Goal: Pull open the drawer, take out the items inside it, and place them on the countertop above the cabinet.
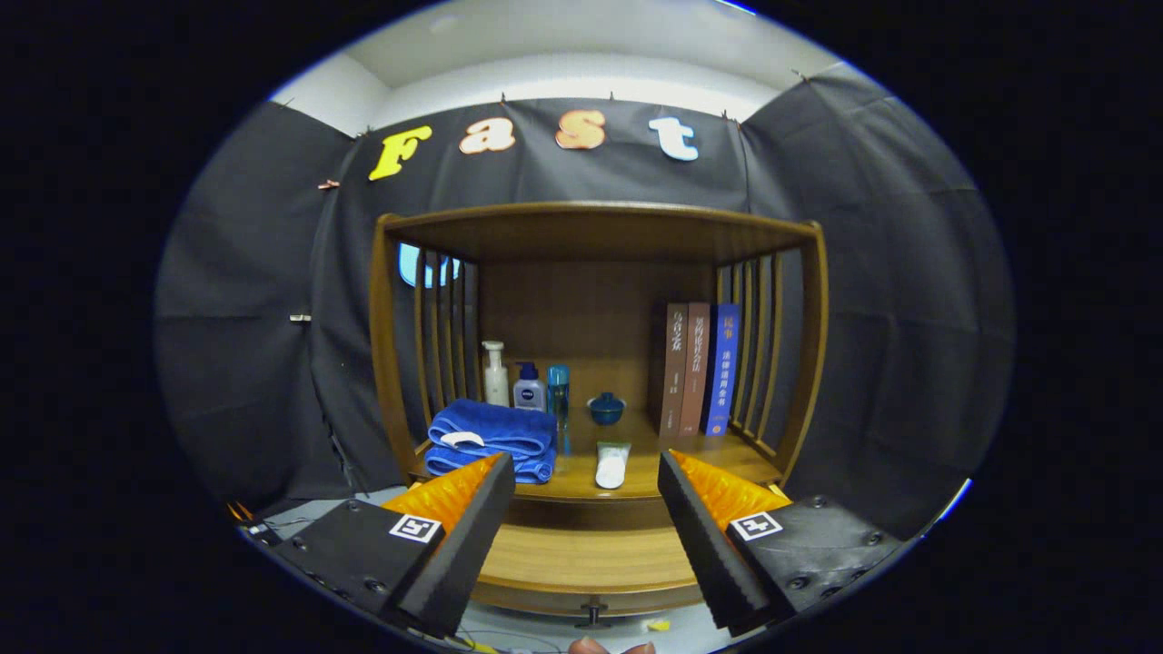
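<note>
A wooden cabinet [386,363] stands ahead against the booth wall. Its countertop [581,481] carries a folded blue towel [495,436], a white tube [611,463] and a small blue lidded bowl [606,409]. Below the countertop's front edge is the drawer front [581,556], with its small dark knob [592,616] low between my fingers. I cannot see inside the drawer. My gripper [586,461] is open with nothing between its fingers, which flank the drawer front just short of it.
At the back left of the countertop stand a white pump bottle [495,372], a white-and-blue bottle [529,389] and a slim blue bottle [559,391]. Three upright books [698,368] lean at the right. Slatted wooden sides [759,345] and a top shelf [600,227] enclose the space.
</note>
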`<state>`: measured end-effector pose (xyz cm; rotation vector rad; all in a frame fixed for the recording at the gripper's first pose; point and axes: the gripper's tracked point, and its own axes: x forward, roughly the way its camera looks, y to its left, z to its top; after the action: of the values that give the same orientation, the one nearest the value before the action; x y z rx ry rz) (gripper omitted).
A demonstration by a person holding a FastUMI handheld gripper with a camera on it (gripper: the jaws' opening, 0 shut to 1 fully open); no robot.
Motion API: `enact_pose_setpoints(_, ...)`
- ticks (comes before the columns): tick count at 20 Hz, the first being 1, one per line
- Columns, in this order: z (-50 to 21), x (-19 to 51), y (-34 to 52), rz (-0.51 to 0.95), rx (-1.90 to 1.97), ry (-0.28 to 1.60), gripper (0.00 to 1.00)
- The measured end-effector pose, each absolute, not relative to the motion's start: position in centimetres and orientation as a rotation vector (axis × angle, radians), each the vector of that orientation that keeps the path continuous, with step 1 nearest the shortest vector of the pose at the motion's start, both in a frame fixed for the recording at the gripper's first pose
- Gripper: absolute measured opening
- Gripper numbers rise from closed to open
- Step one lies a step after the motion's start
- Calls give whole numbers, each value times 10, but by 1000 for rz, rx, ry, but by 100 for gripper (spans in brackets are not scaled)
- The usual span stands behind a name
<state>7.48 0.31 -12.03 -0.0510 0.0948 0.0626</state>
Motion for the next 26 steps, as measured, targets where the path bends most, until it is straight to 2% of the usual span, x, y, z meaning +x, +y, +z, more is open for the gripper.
enact_pose_setpoints(6, -185, 32, 4, 69, -25, -33, 99)
enact_pose_setpoints(14, -311, 25, -16, 33, -71, 119, 99)
enact_pose_setpoints(21, -338, 56, -16, 28, -65, 167, 99)
enact_pose_setpoints(26, -331, 60, -14, 51, -78, 130, 98)
